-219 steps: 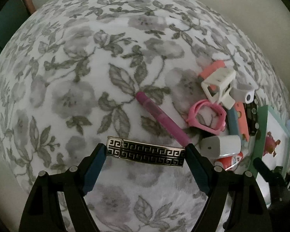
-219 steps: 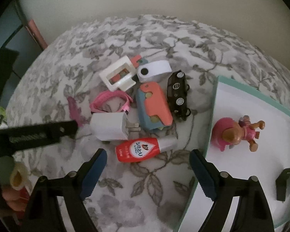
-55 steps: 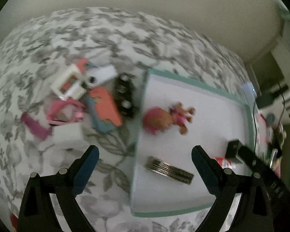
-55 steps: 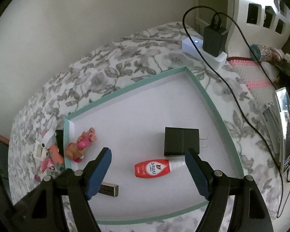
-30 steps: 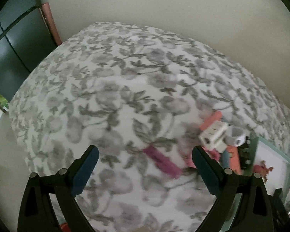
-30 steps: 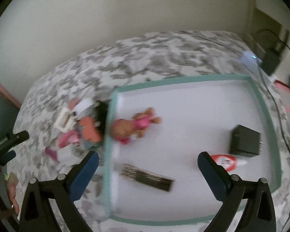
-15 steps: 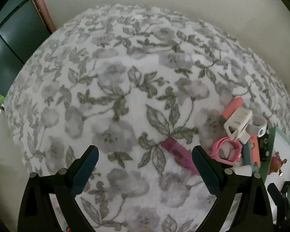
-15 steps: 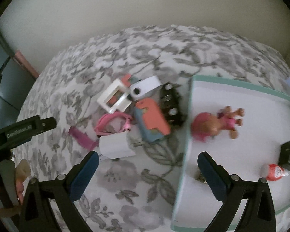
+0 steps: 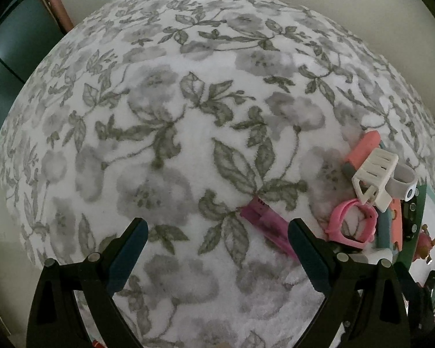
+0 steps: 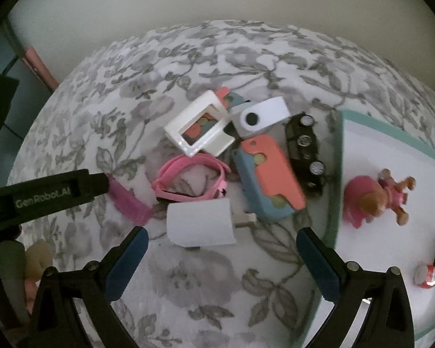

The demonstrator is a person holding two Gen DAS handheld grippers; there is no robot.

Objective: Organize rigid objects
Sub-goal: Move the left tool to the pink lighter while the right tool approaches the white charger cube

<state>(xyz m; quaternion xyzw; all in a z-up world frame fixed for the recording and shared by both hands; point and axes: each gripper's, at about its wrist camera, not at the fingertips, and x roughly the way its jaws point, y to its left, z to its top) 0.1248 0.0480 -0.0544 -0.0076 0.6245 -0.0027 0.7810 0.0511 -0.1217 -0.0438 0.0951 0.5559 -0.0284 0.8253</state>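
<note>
A pile of small objects lies on the floral blanket (image 9: 171, 150) left of a white tray with a teal rim (image 10: 337, 174). A magenta stick (image 9: 264, 226) lies just ahead of my left gripper (image 9: 216, 232), nearer its right finger; the gripper is open and empty. Just beyond the open, empty right gripper (image 10: 221, 240) lies a white charger (image 10: 200, 226). Behind it sit a pink band (image 10: 191, 179), a white frame (image 10: 200, 127), a salmon-and-blue case (image 10: 269, 179) and a black toy car (image 10: 304, 150). In the tray lie a toy figure (image 10: 374, 200) and a red tube (image 10: 426, 274).
The left gripper's black arm (image 10: 52, 194) reaches in from the left of the right wrist view, over the end of the magenta stick (image 10: 130, 197), with a hand (image 10: 14, 266) below it. A pale wall backs the bed. A dark cabinet (image 9: 11, 46) stands at far left.
Both grippers have come down closer to the pile. The magenta stick is now nearly between the left fingers, and the white charger sits just ahead of the right fingers. The tray has slid rightward in view.
</note>
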